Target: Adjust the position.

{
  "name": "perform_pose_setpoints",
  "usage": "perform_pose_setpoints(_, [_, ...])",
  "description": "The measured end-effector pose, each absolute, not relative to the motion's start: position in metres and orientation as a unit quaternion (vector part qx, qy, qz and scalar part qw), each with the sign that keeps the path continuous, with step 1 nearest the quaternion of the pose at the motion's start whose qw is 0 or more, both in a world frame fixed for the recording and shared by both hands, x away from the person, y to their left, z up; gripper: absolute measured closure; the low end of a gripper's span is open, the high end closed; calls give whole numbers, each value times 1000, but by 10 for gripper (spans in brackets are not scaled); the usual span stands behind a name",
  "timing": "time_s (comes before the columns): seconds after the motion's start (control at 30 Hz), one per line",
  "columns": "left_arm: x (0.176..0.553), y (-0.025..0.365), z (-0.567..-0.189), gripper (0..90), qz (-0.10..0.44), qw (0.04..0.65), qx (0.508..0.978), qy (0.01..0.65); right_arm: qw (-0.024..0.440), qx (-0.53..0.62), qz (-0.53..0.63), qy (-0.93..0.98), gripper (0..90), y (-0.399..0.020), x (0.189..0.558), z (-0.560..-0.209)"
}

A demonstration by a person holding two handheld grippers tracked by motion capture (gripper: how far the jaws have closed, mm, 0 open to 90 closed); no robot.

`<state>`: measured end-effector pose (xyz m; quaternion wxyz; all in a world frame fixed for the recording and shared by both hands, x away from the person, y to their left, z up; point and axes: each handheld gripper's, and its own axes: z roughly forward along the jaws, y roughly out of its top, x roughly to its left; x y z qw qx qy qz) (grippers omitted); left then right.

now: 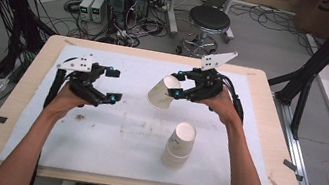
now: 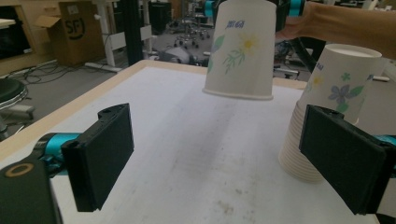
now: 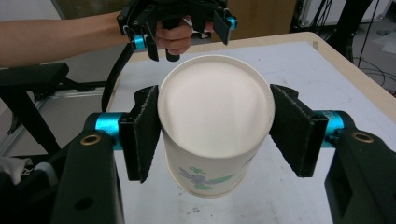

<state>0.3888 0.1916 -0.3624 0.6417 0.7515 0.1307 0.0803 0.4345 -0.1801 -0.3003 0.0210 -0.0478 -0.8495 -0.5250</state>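
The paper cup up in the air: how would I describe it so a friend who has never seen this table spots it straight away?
Start at the white mat covering the wooden table. Above its far right part, the right gripper pinches a paper cup between its two black jaws, clear of the mat. Unlike the stack of cups standing upside down on the mat nearer the person, this one is single, lifted and tilted.

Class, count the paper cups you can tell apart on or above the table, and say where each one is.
2 clear: one cup held in the right hand-held gripper, and the top cup of the stack on the table; the nested cups beneath are too hidden to count.
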Motion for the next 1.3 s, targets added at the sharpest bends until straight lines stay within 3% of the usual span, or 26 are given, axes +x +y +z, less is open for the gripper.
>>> perform_pose_setpoints(0.67, [412,107,-361,101,14,639,766,69,35,-36,-534,-844,374,-178,435,-302])
perform_pose_setpoints(1.3, [417,86,-364,123,5,627,777,56,44,-24,-546,-836,374,-172,435,-303])
